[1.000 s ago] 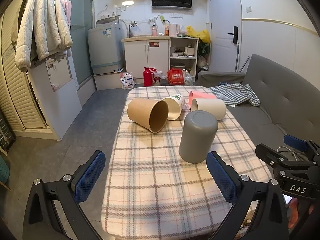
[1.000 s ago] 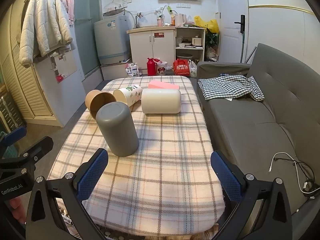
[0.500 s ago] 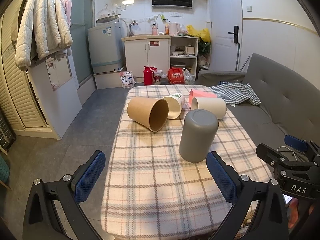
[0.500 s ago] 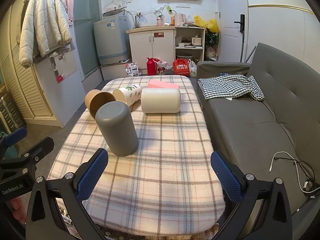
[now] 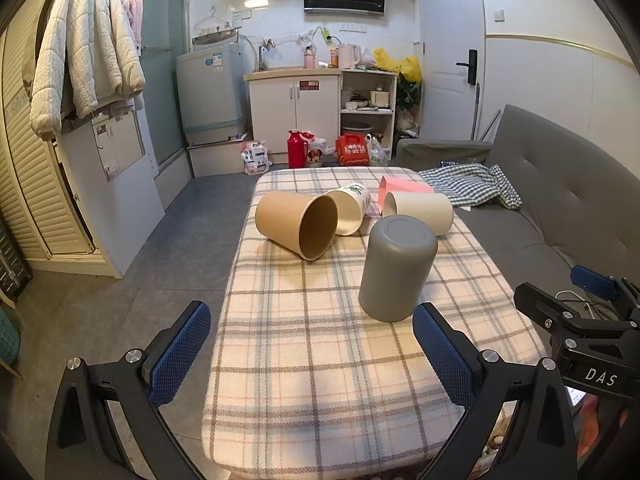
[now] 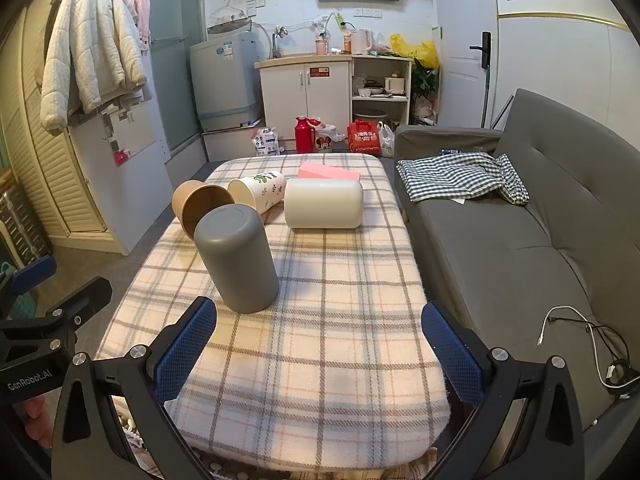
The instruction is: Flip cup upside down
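Observation:
A grey cup [image 5: 396, 268] stands upside down, base up, on the plaid-covered table [image 5: 320, 360]; it also shows in the right wrist view [image 6: 238, 258]. A brown paper cup [image 5: 296, 224] [image 6: 202, 206], a white leaf-print cup [image 5: 350, 208] [image 6: 258, 190] and a cream cup [image 5: 418, 208] [image 6: 324, 208] lie on their sides behind it. My left gripper [image 5: 308, 352] is open and empty at the table's near edge. My right gripper [image 6: 320, 352] is open and empty, the grey cup just beyond its left finger.
A pink box [image 5: 404, 188] lies at the table's far end. A grey sofa [image 6: 520, 240] with a checked cloth [image 6: 460, 176] runs along the right. Bags and a red flask [image 5: 296, 148] sit on the floor by the cabinet.

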The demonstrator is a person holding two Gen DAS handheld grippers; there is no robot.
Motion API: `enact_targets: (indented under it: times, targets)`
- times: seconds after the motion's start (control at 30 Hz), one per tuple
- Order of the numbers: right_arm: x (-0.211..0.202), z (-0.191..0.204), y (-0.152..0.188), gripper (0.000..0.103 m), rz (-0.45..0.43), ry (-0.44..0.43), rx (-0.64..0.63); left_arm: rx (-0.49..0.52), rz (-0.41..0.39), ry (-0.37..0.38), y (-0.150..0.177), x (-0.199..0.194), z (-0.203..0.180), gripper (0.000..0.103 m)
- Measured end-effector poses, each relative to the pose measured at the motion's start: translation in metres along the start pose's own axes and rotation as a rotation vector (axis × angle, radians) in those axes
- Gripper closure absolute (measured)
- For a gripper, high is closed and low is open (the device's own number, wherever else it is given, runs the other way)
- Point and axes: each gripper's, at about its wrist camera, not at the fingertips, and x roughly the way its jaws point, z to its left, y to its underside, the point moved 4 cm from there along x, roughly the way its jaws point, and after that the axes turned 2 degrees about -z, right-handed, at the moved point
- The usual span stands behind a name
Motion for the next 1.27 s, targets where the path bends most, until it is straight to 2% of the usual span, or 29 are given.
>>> enact_targets:
  times: [1.27]
  targets:
    - [0.0014, 0.0006, 0.0022, 0.0, 0.015, 0.0, 0.001, 0.002, -0.007, 0.004, 0.0061, 0.0002, -0.0006, 0.0]
